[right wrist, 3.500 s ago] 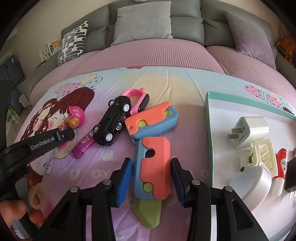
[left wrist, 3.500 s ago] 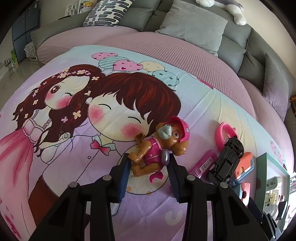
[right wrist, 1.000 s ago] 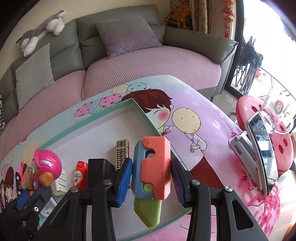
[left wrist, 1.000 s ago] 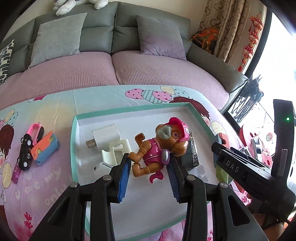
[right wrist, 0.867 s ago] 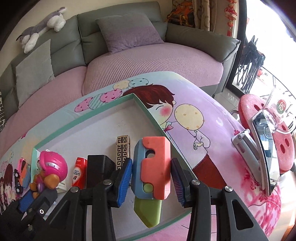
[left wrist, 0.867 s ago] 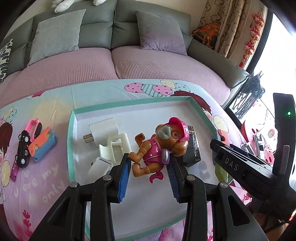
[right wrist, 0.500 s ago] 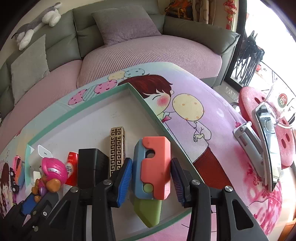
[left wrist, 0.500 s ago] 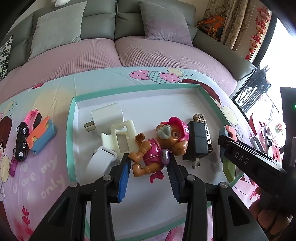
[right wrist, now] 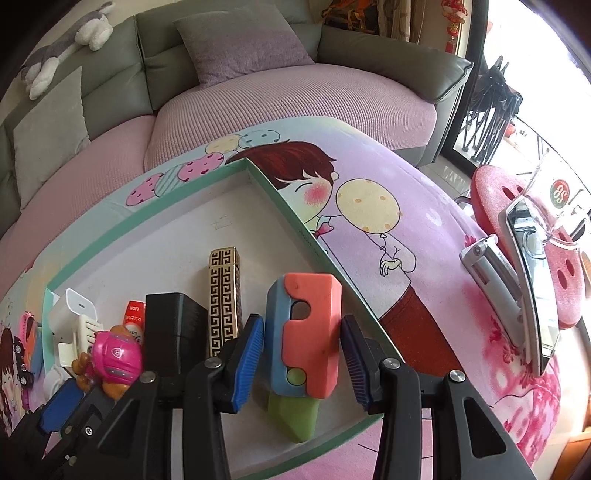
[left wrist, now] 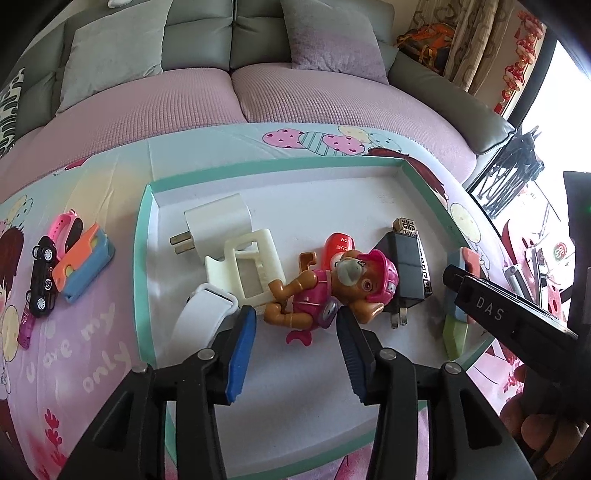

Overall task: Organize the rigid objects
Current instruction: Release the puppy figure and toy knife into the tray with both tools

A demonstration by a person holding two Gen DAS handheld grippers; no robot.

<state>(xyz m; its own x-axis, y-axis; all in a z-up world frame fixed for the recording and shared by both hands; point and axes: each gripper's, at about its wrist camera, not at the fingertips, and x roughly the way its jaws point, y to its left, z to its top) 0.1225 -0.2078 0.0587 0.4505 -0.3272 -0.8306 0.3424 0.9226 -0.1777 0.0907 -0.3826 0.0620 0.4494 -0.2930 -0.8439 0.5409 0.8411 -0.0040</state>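
**Two toys land in tray, four wait outside**

Both jaws are opening, pads apart: left gripper point(left wrist: 295, 341) frees the pup figure point(left wrist: 332, 291), right gripper point(right wrist: 301, 360) the orange-blue block point(right wrist: 306, 332), inside the tray point(left wrist: 146, 236). Car point(left wrist: 42, 280) and neighbours remain on the cloth.

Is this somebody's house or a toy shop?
Most likely a home living room: a grey sofa with cushions, a plush toy along its back, and curtains by a bright window.
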